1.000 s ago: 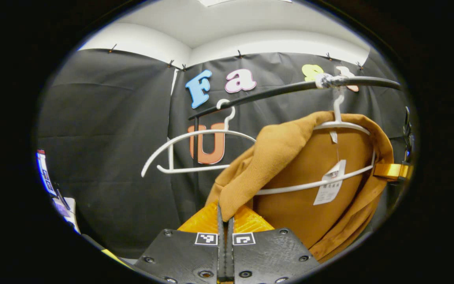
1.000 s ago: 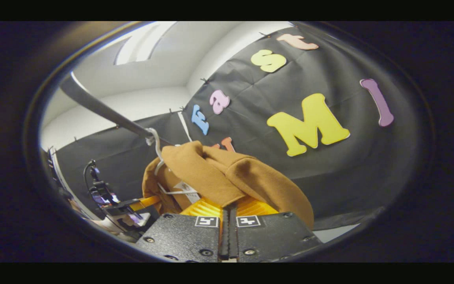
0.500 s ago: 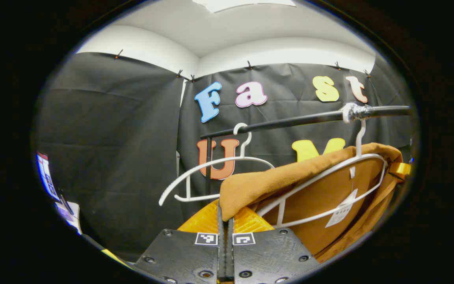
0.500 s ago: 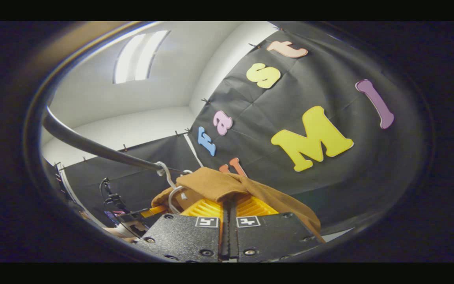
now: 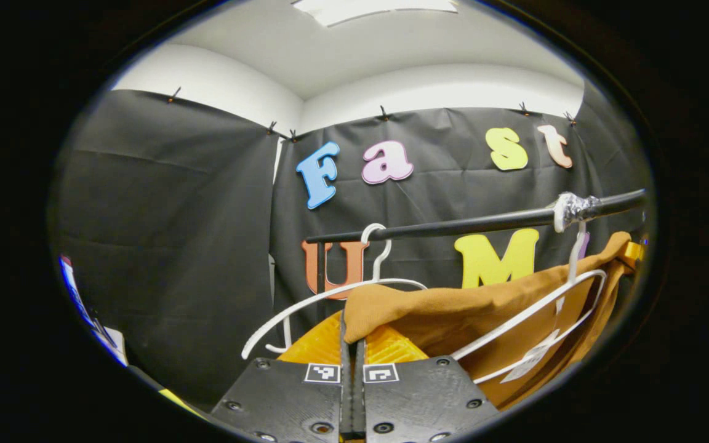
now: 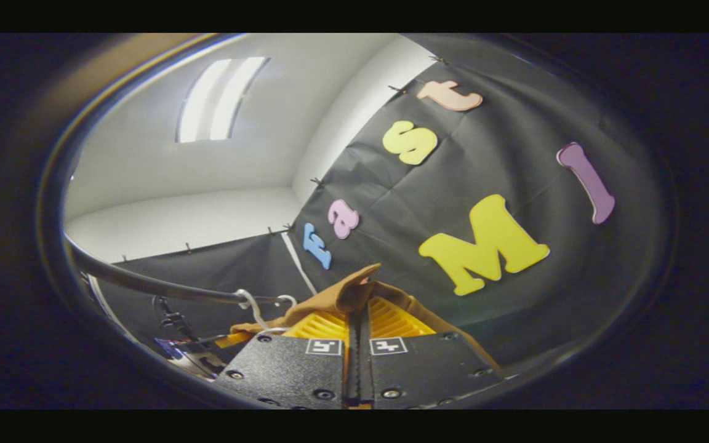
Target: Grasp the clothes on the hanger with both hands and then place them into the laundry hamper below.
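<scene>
Above both sets of fingers the booth is open up to the ceiling. The rail runs across above the left gripper, with a bare hanger just beyond its fingers. The garment stretches lengthwise from the left gripper to the right gripper, across its hanger. Both grippers are closed, pinching its cloth edge.

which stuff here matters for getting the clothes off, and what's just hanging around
In the job:
- brown garment
- its white hanger
- left tongs
- right tongs

Just there:
- bare white hanger
- black rail
</scene>
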{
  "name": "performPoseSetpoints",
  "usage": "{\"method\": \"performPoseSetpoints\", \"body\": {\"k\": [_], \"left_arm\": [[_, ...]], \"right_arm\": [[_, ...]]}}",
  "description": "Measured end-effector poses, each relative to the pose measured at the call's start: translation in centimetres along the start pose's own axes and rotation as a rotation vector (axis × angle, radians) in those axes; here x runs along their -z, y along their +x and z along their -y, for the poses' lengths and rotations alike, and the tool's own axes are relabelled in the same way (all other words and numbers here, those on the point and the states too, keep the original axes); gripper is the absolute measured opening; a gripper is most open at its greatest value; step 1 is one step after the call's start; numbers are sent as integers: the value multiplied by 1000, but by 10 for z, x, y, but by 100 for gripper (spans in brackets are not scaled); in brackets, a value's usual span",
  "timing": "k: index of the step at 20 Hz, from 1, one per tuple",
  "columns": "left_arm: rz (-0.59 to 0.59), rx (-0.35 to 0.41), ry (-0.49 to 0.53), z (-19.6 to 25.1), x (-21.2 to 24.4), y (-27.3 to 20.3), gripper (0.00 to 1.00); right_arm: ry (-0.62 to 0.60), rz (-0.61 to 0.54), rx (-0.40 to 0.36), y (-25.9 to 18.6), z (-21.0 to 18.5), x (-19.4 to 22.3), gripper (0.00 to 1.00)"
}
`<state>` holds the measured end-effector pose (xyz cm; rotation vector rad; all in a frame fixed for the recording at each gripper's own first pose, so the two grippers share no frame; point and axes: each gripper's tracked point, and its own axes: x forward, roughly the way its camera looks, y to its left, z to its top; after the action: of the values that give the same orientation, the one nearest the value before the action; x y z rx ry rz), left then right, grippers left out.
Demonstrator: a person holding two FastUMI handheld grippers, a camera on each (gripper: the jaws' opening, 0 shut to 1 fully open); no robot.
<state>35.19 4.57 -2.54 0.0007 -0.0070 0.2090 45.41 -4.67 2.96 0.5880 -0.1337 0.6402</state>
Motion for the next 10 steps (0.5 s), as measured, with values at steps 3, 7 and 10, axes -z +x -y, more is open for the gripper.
{"method": "performPoseSetpoints", "body": {"k": [3, 7, 10], "left_arm": [[-24, 35, 16, 6, 7, 6, 0], [-66, 58, 16, 7, 22, 14, 0], [-84, 66, -10, 7, 32, 18, 0]], "right_arm": [[-97, -21, 113, 5, 25, -1, 2], [-179, -68, 233, 9, 51, 12, 4], [-163, -97, 246, 12, 55, 20, 4]]}}
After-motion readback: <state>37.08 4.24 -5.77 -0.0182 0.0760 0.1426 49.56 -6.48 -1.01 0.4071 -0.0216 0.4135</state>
